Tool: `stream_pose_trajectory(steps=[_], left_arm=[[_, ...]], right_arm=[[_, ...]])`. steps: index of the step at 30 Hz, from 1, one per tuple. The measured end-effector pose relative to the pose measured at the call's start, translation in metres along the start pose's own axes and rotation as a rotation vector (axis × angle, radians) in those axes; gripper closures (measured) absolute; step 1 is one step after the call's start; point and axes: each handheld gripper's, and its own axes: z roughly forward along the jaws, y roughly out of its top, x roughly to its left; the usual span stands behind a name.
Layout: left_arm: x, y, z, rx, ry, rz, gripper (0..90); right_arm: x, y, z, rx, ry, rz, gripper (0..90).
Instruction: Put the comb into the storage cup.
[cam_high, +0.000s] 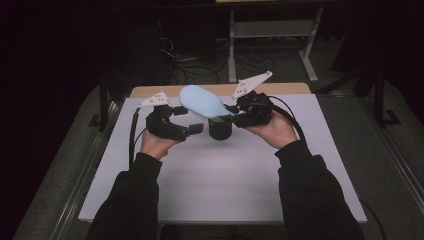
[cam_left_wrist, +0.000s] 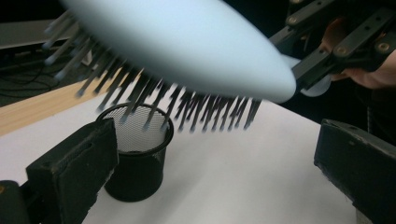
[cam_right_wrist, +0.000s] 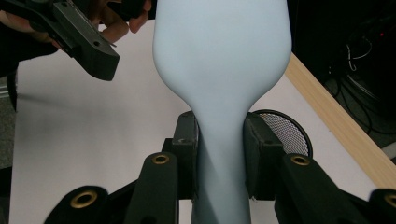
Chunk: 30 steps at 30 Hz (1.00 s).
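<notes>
You had two grippers at the counter, one in each hand. Your right gripper was clamped on the handle of one pale blue hairbrush, jaws pressed tight to both sides of the narrow neck, as the right gripper view showed. The brush was held in the air, head toward your left, dark bristles pointing down. One black mesh cup stood upright on the counter just below the brush and between your hands; the bristles hung above its rim, apart from it. Your left gripper sat beside the brush head with its jaws spread wide and nothing between them. Counted: one brush, one cup, two grippers. A wooden strip ran along the counter's far edge.
</notes>
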Motion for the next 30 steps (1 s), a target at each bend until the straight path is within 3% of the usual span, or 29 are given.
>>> stream_pose_trajectory(steps=[9,23,30], left_arm=[[-0.003,0.003,0.007,-0.011,-0.002,0.007,0.0],[-0.003,0.011,0.015,-0.027,0.002,-0.043,0.0],[-0.004,0.017,0.016,-0.078,0.009,-0.068,5.4]], right_arm=[[0.002,-0.004,0.009,-0.003,0.004,0.006,67.9],[0.004,-0.011,0.016,0.014,-0.022,0.001,68.0],[0.006,-0.013,0.017,0.009,-0.021,0.003,68.2]])
